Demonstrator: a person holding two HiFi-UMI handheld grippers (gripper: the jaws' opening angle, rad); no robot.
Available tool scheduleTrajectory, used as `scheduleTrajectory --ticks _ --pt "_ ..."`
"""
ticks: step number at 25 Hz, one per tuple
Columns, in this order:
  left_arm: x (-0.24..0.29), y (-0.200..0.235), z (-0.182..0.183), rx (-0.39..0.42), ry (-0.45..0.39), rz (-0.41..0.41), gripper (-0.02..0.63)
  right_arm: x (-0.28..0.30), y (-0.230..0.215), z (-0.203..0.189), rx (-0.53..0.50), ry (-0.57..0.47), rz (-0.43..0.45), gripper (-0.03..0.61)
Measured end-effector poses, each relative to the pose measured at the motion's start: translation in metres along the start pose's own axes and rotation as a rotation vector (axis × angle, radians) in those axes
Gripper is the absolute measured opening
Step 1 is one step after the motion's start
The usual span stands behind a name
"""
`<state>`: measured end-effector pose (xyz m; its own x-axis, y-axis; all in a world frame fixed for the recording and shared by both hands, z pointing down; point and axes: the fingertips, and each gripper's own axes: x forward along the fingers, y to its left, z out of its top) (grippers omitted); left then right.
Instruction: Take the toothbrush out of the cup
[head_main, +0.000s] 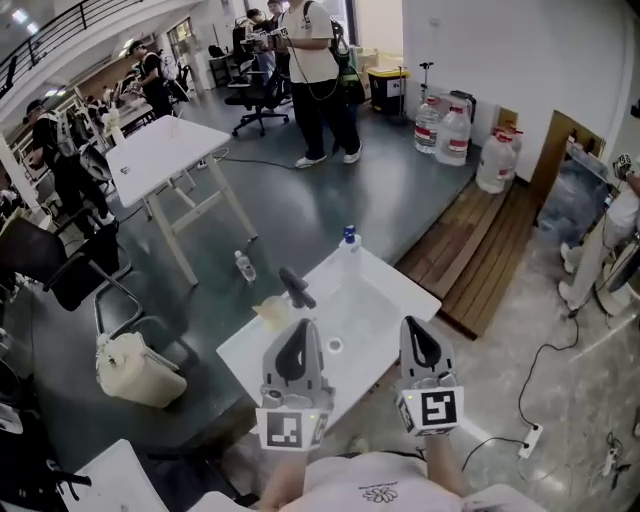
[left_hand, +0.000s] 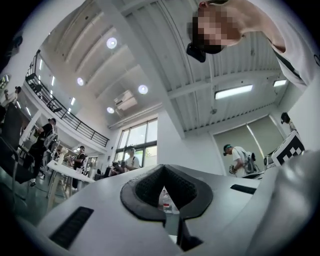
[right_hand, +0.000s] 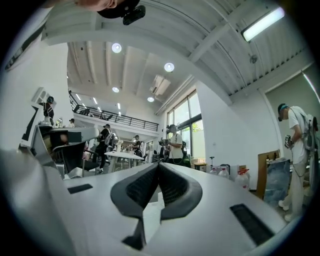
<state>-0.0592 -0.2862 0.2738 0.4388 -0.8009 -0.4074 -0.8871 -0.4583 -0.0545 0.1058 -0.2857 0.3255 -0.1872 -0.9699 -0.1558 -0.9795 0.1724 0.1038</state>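
Observation:
In the head view a small white table (head_main: 390, 290) stands below me. At its left edge is a pale yellowish cup (head_main: 271, 313) with a dark toothbrush (head_main: 295, 287) leaning up out of it. My left gripper (head_main: 298, 332) hovers over the table's near part, just right of the cup, jaws shut and empty. My right gripper (head_main: 419, 328) hangs over the table's right edge, also shut with nothing in it. Both gripper views tilt up toward the ceiling. The left gripper (left_hand: 163, 168) and the right gripper (right_hand: 158, 164) show pads meeting at the tips. The cup is not in either view.
A blue-capped bottle (head_main: 349, 238) stands at the table's far corner and a small white ring (head_main: 334, 345) lies mid-table. On the floor are a bottle (head_main: 244, 265), a cream bag (head_main: 140, 368), a wooden pallet (head_main: 480, 250) and water jugs (head_main: 452, 130). Another white table (head_main: 165, 150) and people (head_main: 315, 70) are beyond.

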Motion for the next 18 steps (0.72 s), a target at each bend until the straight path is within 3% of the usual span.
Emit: scheduleTrajectory --ticks 6,18 --pt "0.006 0.018 -0.012 -0.006 0.029 0.048 0.017 0.021 0.001 0.000 0.029 -0.014 0.008 0.012" --pt "-0.008 0.042 -0.019 0.003 0.030 0.193 0.017 0.040 0.040 0.016 0.038 -0.086 0.225 0.012"
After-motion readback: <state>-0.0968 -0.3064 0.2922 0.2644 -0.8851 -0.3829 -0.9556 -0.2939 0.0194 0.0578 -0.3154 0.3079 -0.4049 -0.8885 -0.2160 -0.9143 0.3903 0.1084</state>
